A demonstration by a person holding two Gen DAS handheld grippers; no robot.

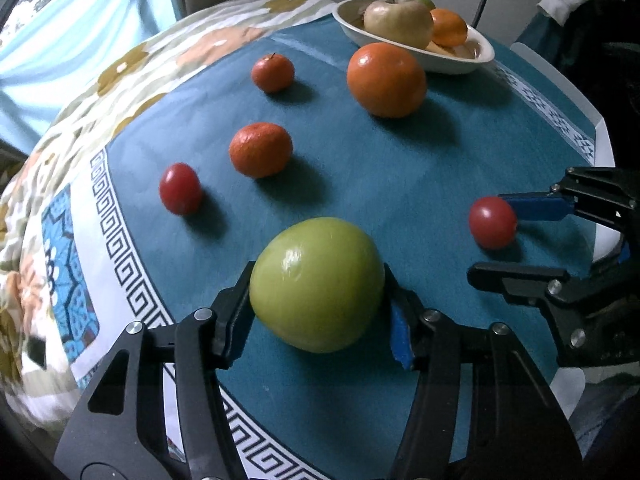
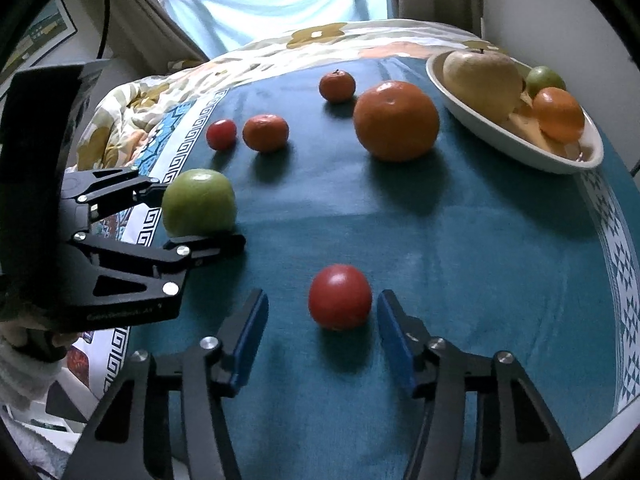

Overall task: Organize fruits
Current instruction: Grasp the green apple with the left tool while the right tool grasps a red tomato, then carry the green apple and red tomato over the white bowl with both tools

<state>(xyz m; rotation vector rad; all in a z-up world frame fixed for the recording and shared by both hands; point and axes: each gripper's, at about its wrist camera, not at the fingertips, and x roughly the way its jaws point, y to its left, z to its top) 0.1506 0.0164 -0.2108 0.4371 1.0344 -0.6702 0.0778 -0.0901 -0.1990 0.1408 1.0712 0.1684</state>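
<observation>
My left gripper [image 1: 318, 304] is shut on a green apple [image 1: 317, 284], both pads against its sides, low over the teal cloth. It also shows in the right wrist view [image 2: 199, 203]. My right gripper [image 2: 322, 312] is open with a red tomato [image 2: 340, 297] between its fingers, untouched; the tomato [image 1: 493, 222] shows in the left wrist view too. A big orange [image 1: 386, 79], two mandarins [image 1: 261, 155] [image 1: 273, 73] and a second red tomato [image 1: 180, 188] lie on the cloth. A white bowl [image 1: 476, 58] at the back holds a yellow apple [image 1: 398, 20] and an orange [image 1: 449, 28].
The teal cloth [image 2: 460, 260] has a patterned white border [image 1: 116, 248] on the left and right. A floral bedspread [image 1: 132, 64] lies beyond the left edge. A curtain and window stand behind. A wall is at the back right.
</observation>
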